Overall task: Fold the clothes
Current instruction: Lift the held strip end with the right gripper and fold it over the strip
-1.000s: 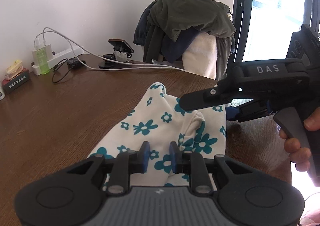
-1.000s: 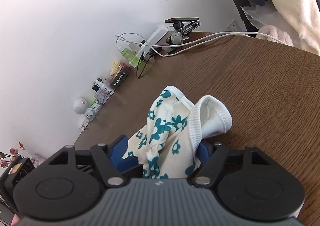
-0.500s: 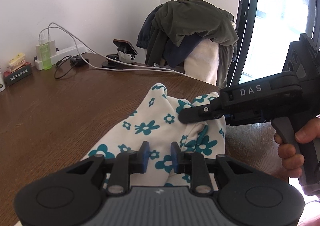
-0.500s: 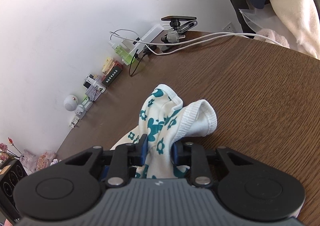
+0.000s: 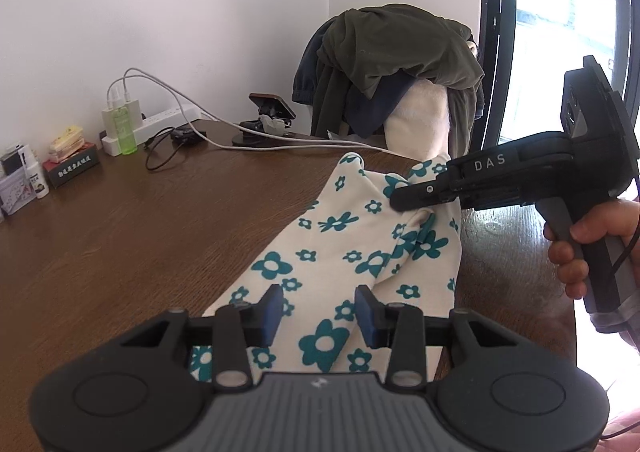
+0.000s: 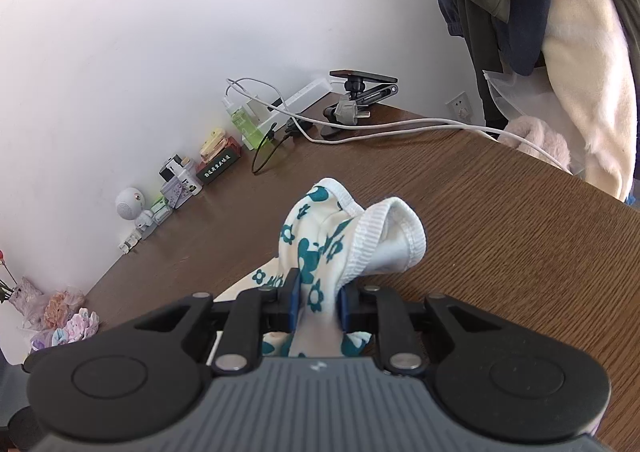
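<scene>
A cream garment with teal flowers (image 5: 348,236) lies across the brown wooden table (image 5: 140,244). My left gripper (image 5: 319,314) hovers over its near end; its jaws are opening, the blue pads stand apart and do not press the cloth under them. My right gripper (image 6: 319,302) is closing, and its pads pinch a bunched part of the garment (image 6: 316,236) just behind the white ribbed cuff (image 6: 396,236). In the left wrist view the right gripper (image 5: 400,202) comes in from the right, held by a hand (image 5: 580,244).
A chair piled with dark green and navy clothes (image 5: 392,60) stands past the table's far edge. Along the wall sit a power strip with white cables (image 5: 160,120), a green bottle (image 5: 126,130), a phone stand (image 5: 268,112) and small boxes (image 5: 68,164).
The right jaws went from wide apart to pinched on the garment by the cuff. The left jaws spread wider and that gripper drew back a little from the cloth.
</scene>
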{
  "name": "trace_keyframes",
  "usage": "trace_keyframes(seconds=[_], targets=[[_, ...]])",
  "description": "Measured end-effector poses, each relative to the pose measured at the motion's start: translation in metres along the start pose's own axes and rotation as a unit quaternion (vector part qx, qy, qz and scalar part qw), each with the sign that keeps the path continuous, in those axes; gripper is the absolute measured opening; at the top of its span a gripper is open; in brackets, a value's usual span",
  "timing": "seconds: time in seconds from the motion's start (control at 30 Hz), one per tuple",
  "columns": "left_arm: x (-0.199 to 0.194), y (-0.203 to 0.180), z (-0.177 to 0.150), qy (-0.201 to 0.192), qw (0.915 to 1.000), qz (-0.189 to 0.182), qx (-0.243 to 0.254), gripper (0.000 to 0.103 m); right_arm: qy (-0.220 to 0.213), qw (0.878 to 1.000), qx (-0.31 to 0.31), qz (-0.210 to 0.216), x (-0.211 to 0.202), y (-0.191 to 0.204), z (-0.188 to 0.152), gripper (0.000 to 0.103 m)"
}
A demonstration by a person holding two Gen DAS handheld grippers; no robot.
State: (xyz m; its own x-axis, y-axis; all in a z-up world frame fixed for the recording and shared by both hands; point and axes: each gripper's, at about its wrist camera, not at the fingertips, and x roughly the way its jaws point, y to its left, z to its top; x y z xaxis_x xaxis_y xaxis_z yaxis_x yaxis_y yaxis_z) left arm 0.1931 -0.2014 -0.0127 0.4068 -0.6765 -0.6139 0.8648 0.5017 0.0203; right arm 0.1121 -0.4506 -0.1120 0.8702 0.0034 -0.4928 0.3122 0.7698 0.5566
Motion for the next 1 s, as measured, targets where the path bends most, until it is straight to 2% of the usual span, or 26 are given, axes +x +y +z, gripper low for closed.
trace_keyframes(seconds=[0.27, 0.4, 0.47, 0.57, 0.73, 0.83, 0.9, 1.0], targets=[[-0.002, 0.006, -0.006, 0.002, 0.9998, 0.003, -0.020, 0.037, -0.008, 1.000, -0.027, -0.007, 0.000, 0.007, -0.002, 0.017], [0.003, 0.008, -0.012, 0.013, 0.9996, 0.005, -0.023, 0.037, -0.021, 0.997, -0.074, -0.010, -0.005, 0.018, -0.003, 0.017], [0.005, 0.009, -0.016, 0.013, 0.9996, 0.004, -0.027, 0.037, -0.033, 0.991, -0.128, -0.009, -0.011, 0.031, -0.006, 0.017], [-0.002, 0.011, -0.017, 0.007, 0.9994, 0.000, -0.035, 0.038, -0.053, 0.968, -0.243, -0.023, -0.020, 0.060, -0.016, 0.017], [-0.031, 0.018, -0.024, 0.008, 0.9986, 0.007, -0.052, 0.038, -0.073, 0.912, -0.403, -0.007, -0.030, 0.109, -0.039, 0.017], [-0.049, 0.024, -0.034, 0.012, 0.9974, 0.034, -0.062, 0.039, -0.064, 0.875, -0.479, 0.011, -0.027, 0.133, -0.060, 0.017], [-0.060, 0.029, -0.043, 0.013, 0.9962, 0.045, -0.074, 0.039, -0.049, 0.855, -0.515, 0.029, -0.023, 0.145, -0.075, 0.017], [-0.075, 0.038, -0.056, 0.012, 0.9939, 0.051, -0.097, 0.039, -0.022, 0.835, -0.548, 0.051, -0.016, 0.158, -0.094, 0.017]])
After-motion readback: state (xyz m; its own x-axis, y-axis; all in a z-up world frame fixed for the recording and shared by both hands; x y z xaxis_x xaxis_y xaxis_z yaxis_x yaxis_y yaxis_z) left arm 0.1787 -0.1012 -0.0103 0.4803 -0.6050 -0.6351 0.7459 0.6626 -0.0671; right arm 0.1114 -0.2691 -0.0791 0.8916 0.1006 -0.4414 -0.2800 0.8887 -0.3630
